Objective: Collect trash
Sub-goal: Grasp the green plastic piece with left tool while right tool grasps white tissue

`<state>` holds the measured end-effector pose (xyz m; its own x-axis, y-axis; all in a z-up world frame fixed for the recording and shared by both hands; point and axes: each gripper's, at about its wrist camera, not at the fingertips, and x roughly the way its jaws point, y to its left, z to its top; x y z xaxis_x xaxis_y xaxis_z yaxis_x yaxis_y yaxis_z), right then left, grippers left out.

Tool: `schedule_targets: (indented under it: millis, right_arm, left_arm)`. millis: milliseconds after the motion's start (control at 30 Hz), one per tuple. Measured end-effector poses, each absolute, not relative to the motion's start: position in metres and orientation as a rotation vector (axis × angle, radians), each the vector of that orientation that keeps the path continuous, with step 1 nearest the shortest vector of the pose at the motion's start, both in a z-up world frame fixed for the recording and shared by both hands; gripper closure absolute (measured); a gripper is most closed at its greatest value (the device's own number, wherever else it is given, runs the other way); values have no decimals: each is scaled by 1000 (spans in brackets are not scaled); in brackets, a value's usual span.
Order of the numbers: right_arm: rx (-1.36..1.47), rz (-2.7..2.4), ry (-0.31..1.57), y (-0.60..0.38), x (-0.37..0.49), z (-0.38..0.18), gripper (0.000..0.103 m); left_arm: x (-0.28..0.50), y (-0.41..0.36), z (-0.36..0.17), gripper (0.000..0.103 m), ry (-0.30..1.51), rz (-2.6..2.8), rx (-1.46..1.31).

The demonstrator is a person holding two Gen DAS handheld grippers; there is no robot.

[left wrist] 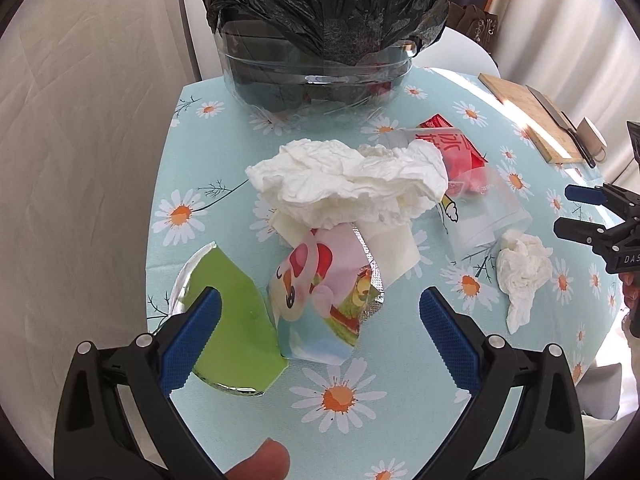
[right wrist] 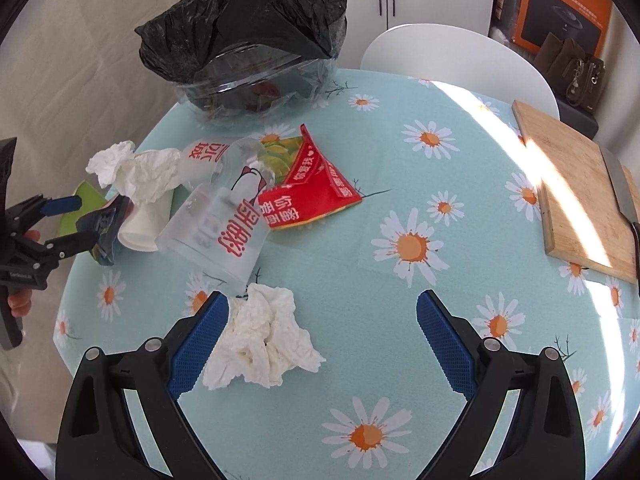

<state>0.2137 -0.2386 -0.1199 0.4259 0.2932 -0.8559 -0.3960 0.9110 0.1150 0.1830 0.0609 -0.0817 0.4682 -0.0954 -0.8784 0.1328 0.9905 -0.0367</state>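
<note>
A clear bin with a black bag [left wrist: 320, 28] stands at the table's far edge; it also shows in the right wrist view [right wrist: 256, 48]. My left gripper [left wrist: 320, 328] is open, its fingers either side of a colourful cartoon wrapper [left wrist: 324, 304], with a green wrapper [left wrist: 232, 332] at its left finger. Beyond lie a large crumpled tissue [left wrist: 352, 180] and a clear plastic cup [left wrist: 480, 208]. My right gripper [right wrist: 322, 332] is open over the table, a small crumpled tissue [right wrist: 264, 340] by its left finger. A red wrapper [right wrist: 312, 192] and the cup [right wrist: 216, 224] lie ahead of it.
The round table has a light blue daisy cloth [right wrist: 400, 288]. A wooden cutting board [right wrist: 576, 196] with a knife [right wrist: 624, 196] on it lies at the right. A white chair [right wrist: 460, 60] stands behind the table. A paper cup [right wrist: 144, 220] lies under the large tissue.
</note>
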Motion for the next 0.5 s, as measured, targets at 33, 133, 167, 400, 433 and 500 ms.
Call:
schedule_targets:
  millis: [33,133,167,400,433,500]
  right_arm:
    - [-114,430,1051,-238,212,-122,12]
    - [-107,437,1067,-236,207,-128,12]
    - [-105,446,1073,-235,206,-129,12]
    - [-110,475,1105,-228,198,-141,12]
    - [-113,480,1107,-226,197,-143,12]
    - [-123,484,1111,-223,195,-145,12]
  left_arm:
    - [182,61,-83,6,1077,-143,41]
    - [182,61,-89,6,1091,-150,38]
    - [182,62,-91,6,1097,-153,35]
    - [182,63,-93,6,1094,-141,19]
    - [182,64,-91,6,1084,-139,18]
    - [179,66,-83,6,1061,-148,8]
